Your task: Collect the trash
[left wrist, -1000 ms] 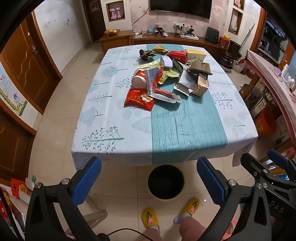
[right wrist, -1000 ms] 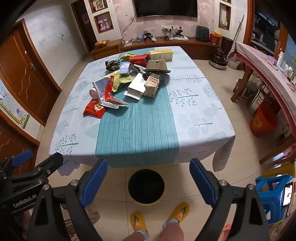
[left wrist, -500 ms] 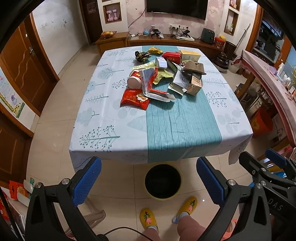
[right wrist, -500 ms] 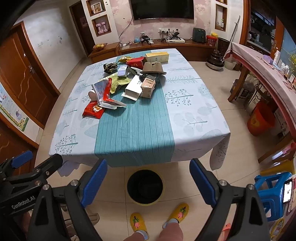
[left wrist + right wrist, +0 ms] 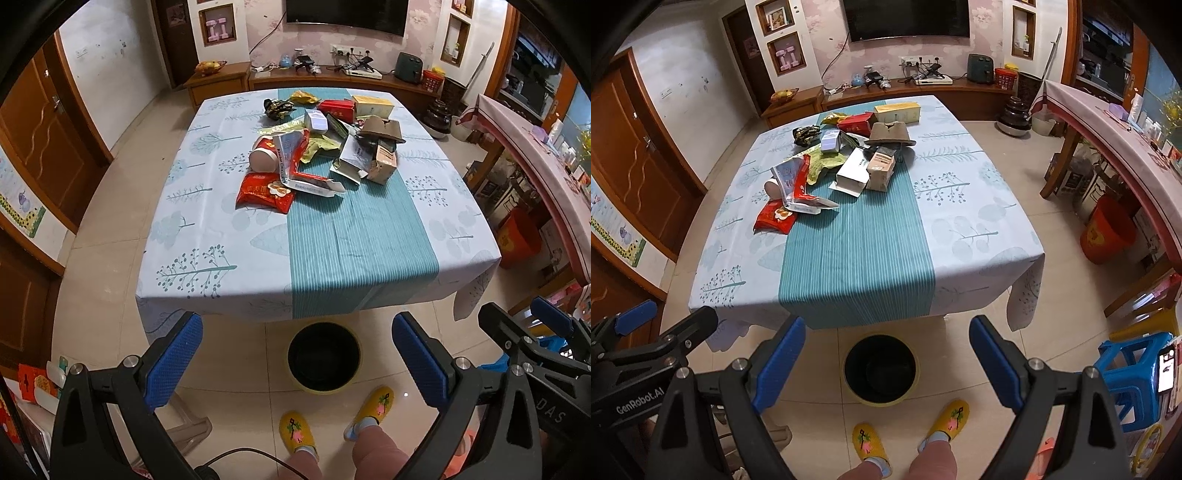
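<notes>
A pile of trash lies on the far half of the table (image 5: 229, 269): a red snack bag (image 5: 264, 192), a paper cup (image 5: 263, 157), a red-and-white wrapper (image 5: 295, 162), white and brown cartons (image 5: 382, 166), a red box (image 5: 336, 108) and a yellow box (image 5: 373, 105). The same pile shows in the right wrist view (image 5: 846, 162). A black bin with a yellow rim (image 5: 324, 357) stands on the floor at the table's near edge, also in the right wrist view (image 5: 881, 369). My left gripper (image 5: 295, 360) and right gripper (image 5: 886, 356) are both open and empty, held above the floor, well short of the trash.
The person's feet in yellow slippers (image 5: 334, 415) stand just behind the bin. A blue plastic stool (image 5: 1134, 376) is at the right. An orange bucket (image 5: 1106, 234) sits by a pink-covered side table (image 5: 1108, 122). Wooden doors (image 5: 44, 147) line the left wall.
Both grippers have drawn back and risen a little, so the table looks slightly farther and more of the far wall shows. The jaws stay open and nothing on the table has moved.
</notes>
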A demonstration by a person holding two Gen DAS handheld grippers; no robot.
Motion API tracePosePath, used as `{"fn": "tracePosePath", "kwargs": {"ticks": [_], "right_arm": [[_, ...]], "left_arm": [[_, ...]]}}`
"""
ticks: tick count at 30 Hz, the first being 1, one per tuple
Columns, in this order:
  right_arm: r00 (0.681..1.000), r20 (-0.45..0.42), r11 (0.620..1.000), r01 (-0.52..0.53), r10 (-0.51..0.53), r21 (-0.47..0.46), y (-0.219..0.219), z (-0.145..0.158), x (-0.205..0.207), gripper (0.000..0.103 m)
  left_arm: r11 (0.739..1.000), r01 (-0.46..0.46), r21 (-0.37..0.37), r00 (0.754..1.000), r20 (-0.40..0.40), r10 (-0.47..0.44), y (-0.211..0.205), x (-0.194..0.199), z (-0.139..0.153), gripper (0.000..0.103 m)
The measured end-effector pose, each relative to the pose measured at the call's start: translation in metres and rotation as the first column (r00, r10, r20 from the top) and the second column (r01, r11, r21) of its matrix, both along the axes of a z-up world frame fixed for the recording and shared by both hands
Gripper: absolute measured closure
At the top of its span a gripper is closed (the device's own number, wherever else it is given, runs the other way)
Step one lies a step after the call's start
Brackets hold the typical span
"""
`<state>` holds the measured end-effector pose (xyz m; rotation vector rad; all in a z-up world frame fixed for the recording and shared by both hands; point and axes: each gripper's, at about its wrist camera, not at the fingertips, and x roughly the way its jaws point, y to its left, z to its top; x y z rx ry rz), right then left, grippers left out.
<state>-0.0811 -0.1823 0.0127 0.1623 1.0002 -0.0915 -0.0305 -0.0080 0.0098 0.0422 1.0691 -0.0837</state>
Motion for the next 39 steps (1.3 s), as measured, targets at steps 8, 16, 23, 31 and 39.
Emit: {"fn": "tracePosePath", "kwargs": {"ticks": [8, 16, 23, 31, 39], "right_arm": [[1.0, 0.002, 1.0, 0.025, -0.025, 0.001, 0.005, 0.001, -0.003, 0.012], [0.999, 0.005, 0.999, 0.036, -0.036, 0.001, 0.011, 0.001, -0.003, 0.012], [0.999, 0.009, 0.999, 0.047, -0.047, -0.006, 0.02, 0.002, -0.001, 0.014], [0.997, 0.005, 0.997, 0.075, -0.075, -0.019, 0.03, 0.008, 0.008, 0.016], [0.997, 0.017, 0.996, 0.077, -0.076, -0.038, 0.027, 0.016, 0.019, 0.018]], "left_arm": [[1.0, 0.019, 0.003, 1.0, 0.001, -0.019, 0.002, -0.001, 0.001, 0.002], [1.0, 0.031, 0.002, 1.0, 0.001, -0.031, 0.013, 0.002, 0.002, 0.002], [0.999, 0.053, 0.012, 0.999, 0.008, -0.053, 0.022, 0.009, 0.004, 0.002], [0.995, 0.098, 0.004, 0.995, 0.036, -0.098, 0.024, 0.02, 0.01, 0.002], [0.995, 0.093, -0.02, 0.995, 0.029, -0.092, 0.02, 0.037, 0.009, 0.002]]}}
